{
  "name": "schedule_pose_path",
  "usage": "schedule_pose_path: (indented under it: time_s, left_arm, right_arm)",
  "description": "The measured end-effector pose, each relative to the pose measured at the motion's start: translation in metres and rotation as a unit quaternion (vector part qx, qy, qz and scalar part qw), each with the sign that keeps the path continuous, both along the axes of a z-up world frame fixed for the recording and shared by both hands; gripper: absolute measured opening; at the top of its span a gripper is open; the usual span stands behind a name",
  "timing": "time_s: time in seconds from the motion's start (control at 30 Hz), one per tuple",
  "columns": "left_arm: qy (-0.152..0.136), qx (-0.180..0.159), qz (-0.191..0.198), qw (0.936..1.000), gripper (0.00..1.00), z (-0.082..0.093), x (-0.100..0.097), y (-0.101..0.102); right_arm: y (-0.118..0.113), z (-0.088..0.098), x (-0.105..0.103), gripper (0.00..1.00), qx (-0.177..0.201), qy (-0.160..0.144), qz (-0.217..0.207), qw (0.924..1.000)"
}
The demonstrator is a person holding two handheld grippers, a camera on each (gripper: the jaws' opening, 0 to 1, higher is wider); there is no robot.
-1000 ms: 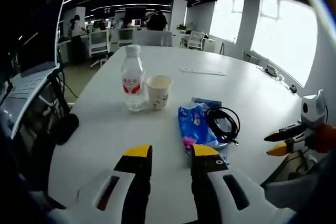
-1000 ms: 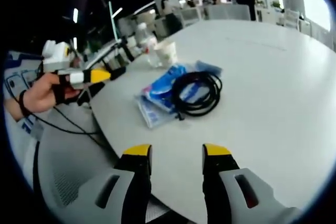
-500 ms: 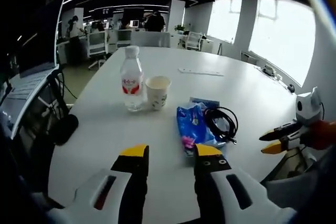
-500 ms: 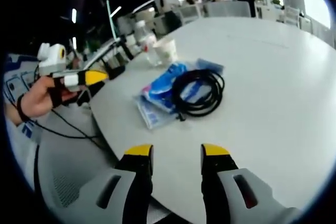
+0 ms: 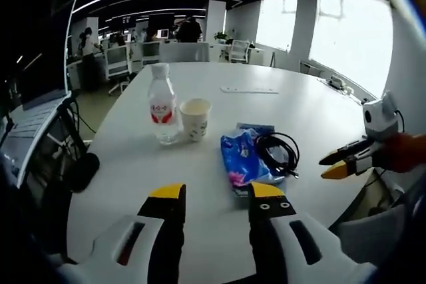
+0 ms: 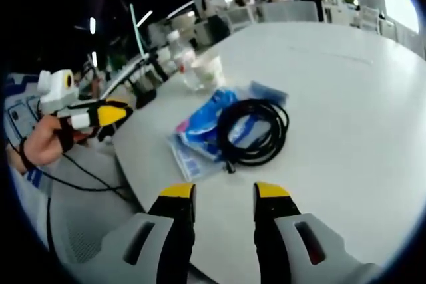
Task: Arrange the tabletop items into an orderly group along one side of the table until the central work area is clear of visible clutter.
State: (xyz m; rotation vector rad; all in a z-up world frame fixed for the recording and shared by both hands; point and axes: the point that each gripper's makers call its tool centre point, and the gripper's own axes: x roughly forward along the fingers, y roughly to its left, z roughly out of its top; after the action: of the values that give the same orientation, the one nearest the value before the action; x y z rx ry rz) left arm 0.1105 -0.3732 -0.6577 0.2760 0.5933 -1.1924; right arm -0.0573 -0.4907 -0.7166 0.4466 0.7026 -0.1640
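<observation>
On the white round table [image 5: 133,164] stand a clear water bottle [image 5: 162,106] with a red label and a paper cup [image 5: 195,118] beside it. Nearer lies a blue snack packet [image 5: 243,161] with a coiled black cable [image 5: 276,152] partly on top, both over a flat blue-and-white packet [image 6: 190,157]. My left gripper [image 5: 210,194] is open above the table's near edge, short of the packet. My right gripper [image 6: 217,194] is open too, hovering before the cable [image 6: 253,131]. The right gripper [image 5: 339,161] also shows at the right of the left gripper view.
A white strip [image 5: 248,90] lies far across the table. A laptop and black cables [image 5: 66,138] sit off the table's left side. Office chairs and people stand in the background. The table's far half [image 6: 346,84] is bare.
Both views shifted slightly as the hands moved; the right gripper has come a little closer to the cable. The items on the table have not moved.
</observation>
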Motion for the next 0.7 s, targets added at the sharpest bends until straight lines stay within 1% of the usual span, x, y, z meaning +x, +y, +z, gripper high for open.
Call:
schedule_pose_path:
  time_s: [0.07,0.2,0.33,0.4,0.47,0.7]
  left_arm:
    - [0.002,-0.002,0.003,1.0,0.36,0.001,0.001,0.001]
    - [0.004,-0.003,0.005,1.0,0.35,0.0,0.002,0.003]
    - [0.012,-0.005,0.009,0.9999,0.36,0.0,0.003,0.004]
    - [0.012,-0.007,0.011,0.9998,0.36,0.001,0.003,0.005]
    - [0.012,-0.008,0.01,0.9998,0.36,0.002,0.002,0.004]
    - [0.011,-0.009,0.006,0.9999,0.36,0.004,-0.002,0.006]
  right_arm:
    - [-0.002,-0.001,0.003,0.31,0.006,-0.002,-0.005,1.0]
    - [-0.009,-0.002,0.012,0.3,0.023,-0.007,-0.028,0.9993]
    - [-0.022,-0.005,0.019,0.28,0.032,-0.009,-0.054,0.998]
    - [-0.03,-0.005,0.023,0.26,0.039,-0.018,-0.075,0.9962]
    - [-0.035,-0.008,0.025,0.24,0.039,-0.016,-0.08,0.9959]
    - [-0.051,-0.013,0.028,0.25,0.034,-0.01,-0.09,0.9953]
